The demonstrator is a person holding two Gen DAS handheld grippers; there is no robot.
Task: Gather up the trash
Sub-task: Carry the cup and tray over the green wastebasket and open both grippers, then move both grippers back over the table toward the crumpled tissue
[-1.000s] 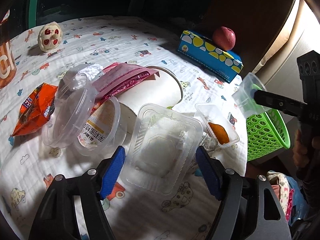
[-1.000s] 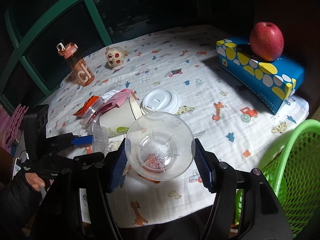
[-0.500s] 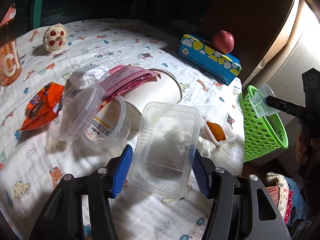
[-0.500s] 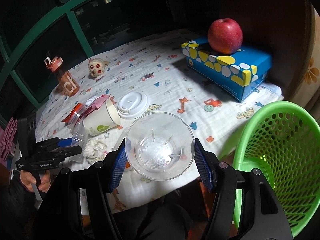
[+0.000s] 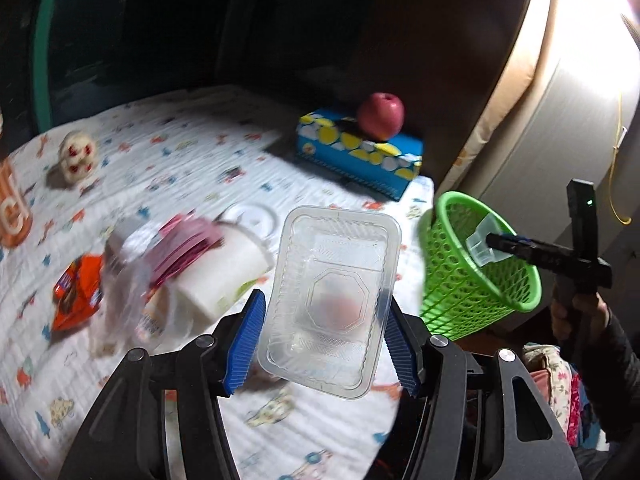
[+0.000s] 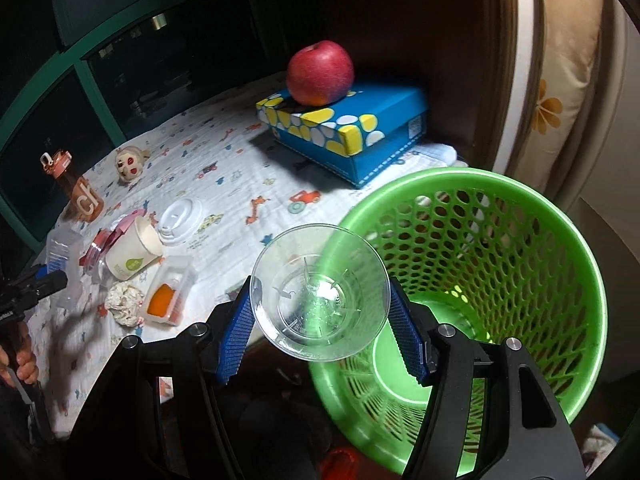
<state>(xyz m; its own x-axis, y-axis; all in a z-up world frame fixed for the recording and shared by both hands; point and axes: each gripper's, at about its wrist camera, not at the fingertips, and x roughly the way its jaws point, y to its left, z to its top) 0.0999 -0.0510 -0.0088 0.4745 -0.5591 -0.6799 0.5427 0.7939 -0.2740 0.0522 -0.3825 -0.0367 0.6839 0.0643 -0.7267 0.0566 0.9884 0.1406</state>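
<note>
While clamped between tool pads, clear cup over green basket.

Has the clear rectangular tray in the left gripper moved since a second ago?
Yes. The clear tray, then flat on the tablecloth before the jaws, is now lifted off it, clamped in the left gripper.
</note>
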